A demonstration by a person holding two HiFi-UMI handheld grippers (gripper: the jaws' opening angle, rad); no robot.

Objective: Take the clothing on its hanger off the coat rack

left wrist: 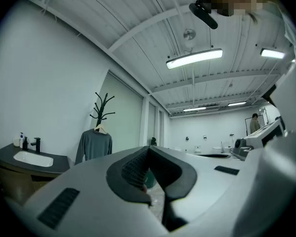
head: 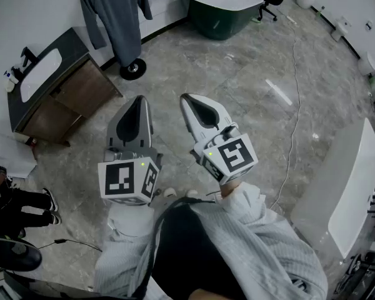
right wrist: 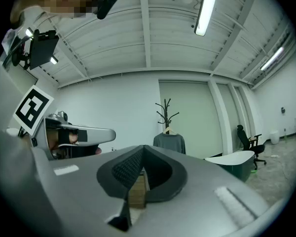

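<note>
Both claws are pressed together with nothing between them. The left claw [head: 139,100] and right claw [head: 187,99] sit side by side in the middle of the head view, tips toward the top of the frame over bare floor [head: 250,105].

Farther off, at the upper left of that view, a washbasin cabinet [head: 62,86] stands near a round base [head: 132,69]. The grey sweater [head: 112,11] hangs above that base, well apart from both claws.

The head view cuts off the top. Only the gripper views show the hanger [right wrist: 168,131] and the branches of the coat rack [right wrist: 167,107], at centre frame for the right claw and left of centre for the left. Which branch holds the hook is probably too small to tell.

As I judge it, there are three risks:
- A claw that arrives closed could only shove the hanger.
- Tugging the cloth could slide the sweater off the hanger.
- Pulling sideways rather than lifting could snag the hook and tip the rack.
</note>
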